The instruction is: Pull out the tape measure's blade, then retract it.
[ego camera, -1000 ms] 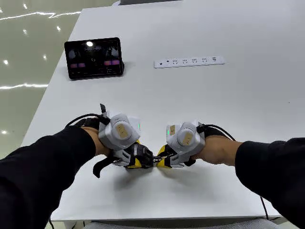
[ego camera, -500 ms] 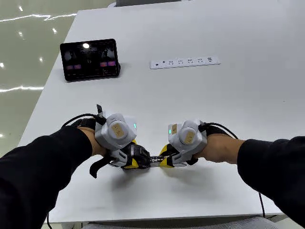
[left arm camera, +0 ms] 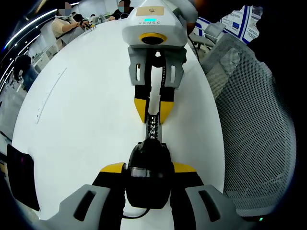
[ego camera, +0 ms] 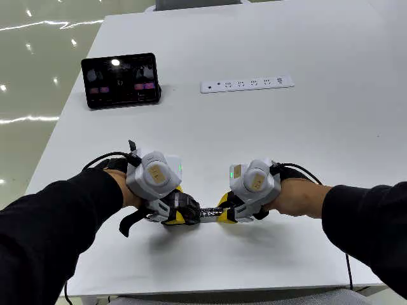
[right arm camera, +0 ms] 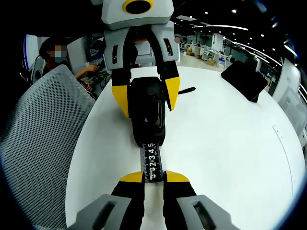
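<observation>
Right fingers point(right arm camera: 130, 181) on black tape measure's point(right arm camera: 148, 108) short numbered blade point(right arm camera: 152, 162).

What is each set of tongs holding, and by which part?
The left tongs clamp the black tape measure case by its sides; the right tongs pinch the blade at its free end, with a short length out.

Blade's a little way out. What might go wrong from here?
The right gripper pinches only the tip of the blade; if it slips, the blade will likely snap back into the case. The left gripper may let the case twist as tension grows. Both sit near the table edge, so a dropped case could fall.
</observation>
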Demonstrator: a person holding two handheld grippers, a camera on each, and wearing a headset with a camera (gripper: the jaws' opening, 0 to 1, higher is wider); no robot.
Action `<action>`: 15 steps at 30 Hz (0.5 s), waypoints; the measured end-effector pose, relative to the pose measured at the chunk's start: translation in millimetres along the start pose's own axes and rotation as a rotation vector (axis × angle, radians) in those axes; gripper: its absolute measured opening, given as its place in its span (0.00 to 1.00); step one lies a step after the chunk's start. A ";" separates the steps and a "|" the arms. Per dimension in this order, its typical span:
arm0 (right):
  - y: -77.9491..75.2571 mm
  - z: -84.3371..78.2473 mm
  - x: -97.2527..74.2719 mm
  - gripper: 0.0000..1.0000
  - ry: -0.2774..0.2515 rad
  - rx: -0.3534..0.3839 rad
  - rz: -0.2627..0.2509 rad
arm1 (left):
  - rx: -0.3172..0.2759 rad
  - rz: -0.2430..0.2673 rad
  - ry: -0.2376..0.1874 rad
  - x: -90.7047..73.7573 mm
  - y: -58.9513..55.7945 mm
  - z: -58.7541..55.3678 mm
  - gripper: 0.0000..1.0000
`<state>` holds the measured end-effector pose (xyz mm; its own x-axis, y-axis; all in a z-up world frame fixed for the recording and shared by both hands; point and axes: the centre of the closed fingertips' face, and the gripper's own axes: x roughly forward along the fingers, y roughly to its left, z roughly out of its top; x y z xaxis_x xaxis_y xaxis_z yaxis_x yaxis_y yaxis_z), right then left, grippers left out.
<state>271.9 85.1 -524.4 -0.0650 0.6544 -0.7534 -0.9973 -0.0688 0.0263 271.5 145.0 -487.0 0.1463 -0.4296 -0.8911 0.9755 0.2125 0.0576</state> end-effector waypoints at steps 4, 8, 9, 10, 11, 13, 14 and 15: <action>-0.2 -2.1 -1.5 0.10 0.005 0.001 0.000 | 0.008 0.000 0.001 -0.1 0.0 0.1 0.30; 0.6 -4.6 -4.3 0.10 0.008 0.009 -0.003 | 0.009 0.001 -0.004 -0.2 -0.2 0.4 0.30; 0.6 -4.8 -4.9 0.10 0.008 0.006 -0.003 | 0.009 0.002 -0.004 -0.1 -0.2 0.4 0.30; 0.7 -5.4 -5.5 0.10 0.009 0.008 -0.004 | 0.009 0.002 -0.004 -0.2 -0.3 0.4 0.30; 0.6 -5.5 -5.6 0.10 0.009 0.008 -0.005 | 0.009 0.003 -0.004 -0.3 -0.3 0.4 0.30; 0.6 -6.1 -6.3 0.11 0.008 0.013 -0.006 | 0.006 0.005 -0.007 -0.2 -0.1 0.5 0.30; 0.7 -6.3 -6.5 0.11 0.007 0.016 -0.006 | 0.006 0.004 -0.008 -0.3 -0.1 0.6 0.30; 0.6 -6.4 -6.6 0.11 0.007 0.014 -0.007 | 0.006 0.004 -0.009 -0.3 -0.2 0.6 0.30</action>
<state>271.9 75.9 -523.6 -0.0582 0.6493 -0.7583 -0.9981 -0.0536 0.0307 271.4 144.6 -486.4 0.1516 -0.4364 -0.8869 0.9757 0.2094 0.0638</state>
